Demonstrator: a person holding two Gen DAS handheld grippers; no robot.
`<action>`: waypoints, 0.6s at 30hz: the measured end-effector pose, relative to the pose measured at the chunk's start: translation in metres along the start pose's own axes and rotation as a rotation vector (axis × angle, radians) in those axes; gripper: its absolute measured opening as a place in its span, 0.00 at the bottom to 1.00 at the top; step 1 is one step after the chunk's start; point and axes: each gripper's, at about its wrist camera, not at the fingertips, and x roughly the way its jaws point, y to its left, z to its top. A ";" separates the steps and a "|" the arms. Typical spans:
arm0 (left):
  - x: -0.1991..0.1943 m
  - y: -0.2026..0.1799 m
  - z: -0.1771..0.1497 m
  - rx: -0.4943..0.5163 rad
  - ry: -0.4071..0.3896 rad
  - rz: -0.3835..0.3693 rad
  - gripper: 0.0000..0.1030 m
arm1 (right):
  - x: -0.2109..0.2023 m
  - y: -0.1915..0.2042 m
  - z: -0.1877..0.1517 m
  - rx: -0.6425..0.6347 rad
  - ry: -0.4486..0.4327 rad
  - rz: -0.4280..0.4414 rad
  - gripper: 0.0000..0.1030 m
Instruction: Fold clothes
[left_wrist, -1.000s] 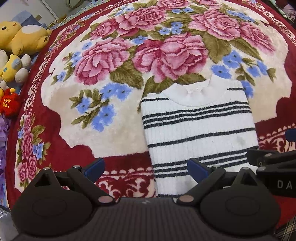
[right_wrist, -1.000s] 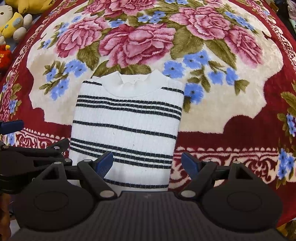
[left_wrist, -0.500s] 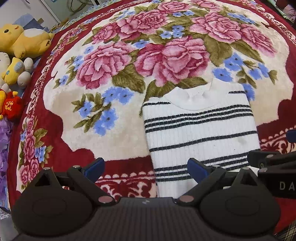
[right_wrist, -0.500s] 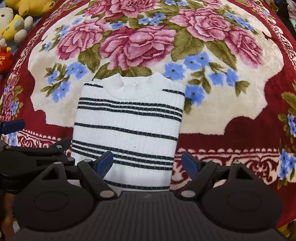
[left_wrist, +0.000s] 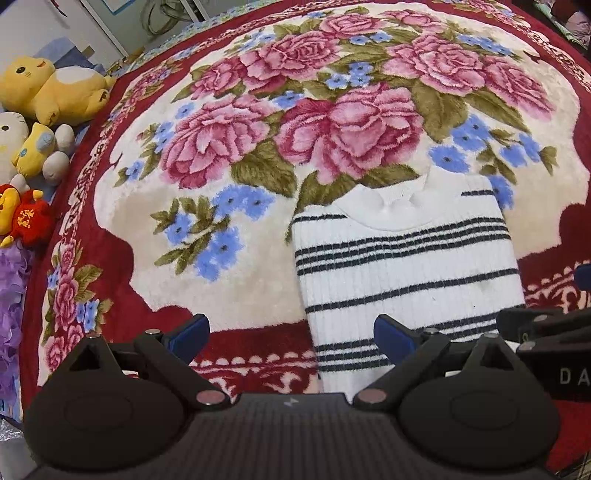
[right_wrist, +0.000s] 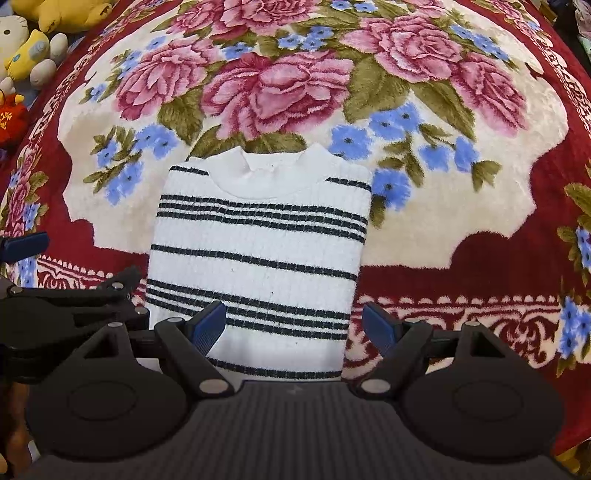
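Sweater (right_wrist: 258, 251) lies flat on the blanket (left_wrist: 240, 288), collar away from me, sides look already tucked in, so I'd say we're at the last fold. Left gripper (left_wrist: 291, 330) and right gripper (right_wrist: 293, 325) both hang over the hem end, jaws spread, holding nothing. Sleeves hidden, probably underneath. Next I'd pinch both hem corners and carry them toward the collar.
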 end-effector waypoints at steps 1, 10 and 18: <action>0.000 0.001 0.000 -0.003 0.000 -0.001 0.96 | 0.000 0.001 0.000 -0.003 0.001 0.000 0.78; 0.002 0.004 0.000 -0.011 0.005 -0.007 0.95 | 0.003 0.007 0.000 -0.018 0.010 0.004 0.78; 0.003 0.004 -0.002 -0.013 0.001 -0.016 0.95 | 0.003 0.007 -0.002 -0.022 0.005 -0.002 0.78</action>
